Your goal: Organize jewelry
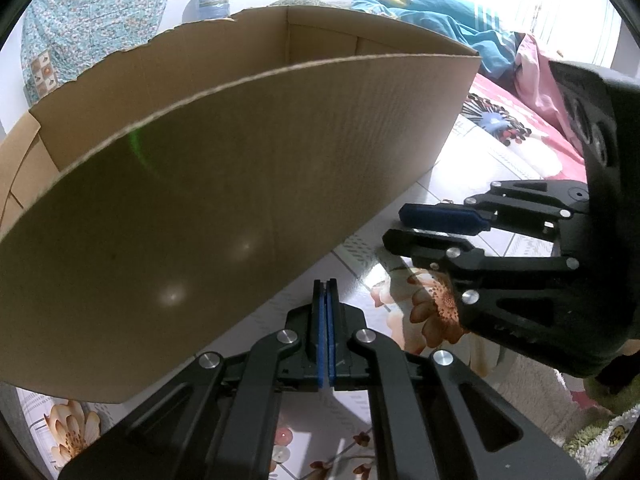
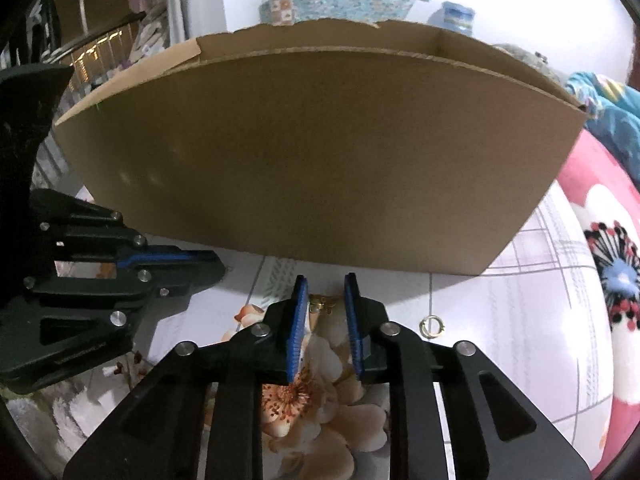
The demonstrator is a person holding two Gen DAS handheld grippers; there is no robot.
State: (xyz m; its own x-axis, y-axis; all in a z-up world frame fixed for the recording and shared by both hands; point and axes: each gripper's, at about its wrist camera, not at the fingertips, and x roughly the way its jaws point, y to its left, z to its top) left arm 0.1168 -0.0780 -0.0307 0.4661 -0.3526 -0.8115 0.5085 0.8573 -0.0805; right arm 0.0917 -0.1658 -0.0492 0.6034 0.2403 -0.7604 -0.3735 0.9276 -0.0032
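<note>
Filling most of the left wrist view, a brown cardboard box (image 1: 240,184) stands open-topped on a floral bedspread (image 1: 472,172); only its near wall and part of the inner far wall show, so what lies inside cannot be told. The left gripper (image 1: 326,292) points at the box's lower edge with its blue-padded fingers (image 1: 321,320) pressed together and nothing between them. To the right, the right gripper (image 1: 396,224) reaches in sideways, its fingers a little apart. No jewelry can be made out in this view. A blue water jug (image 1: 212,0) stands beyond the box, and teal bedding (image 1: 432,16) lies at the far right

From the right wrist view, the same box (image 2: 320,160) rises just ahead, its inside again hidden by the near wall. The right gripper (image 2: 326,292) has its fingers (image 2: 298,328) spread, and a small gold jewelry piece (image 2: 323,304) lies on the bedspread (image 2: 500,320) between the fingertips, close to the left pad; the pads do not press on it. A gold ring (image 2: 431,326) lies on the bedspread just right of the right finger, apart from it. The left gripper (image 2: 212,264) shows at the left edge, closed. Only this view shows the two gold pieces
</note>
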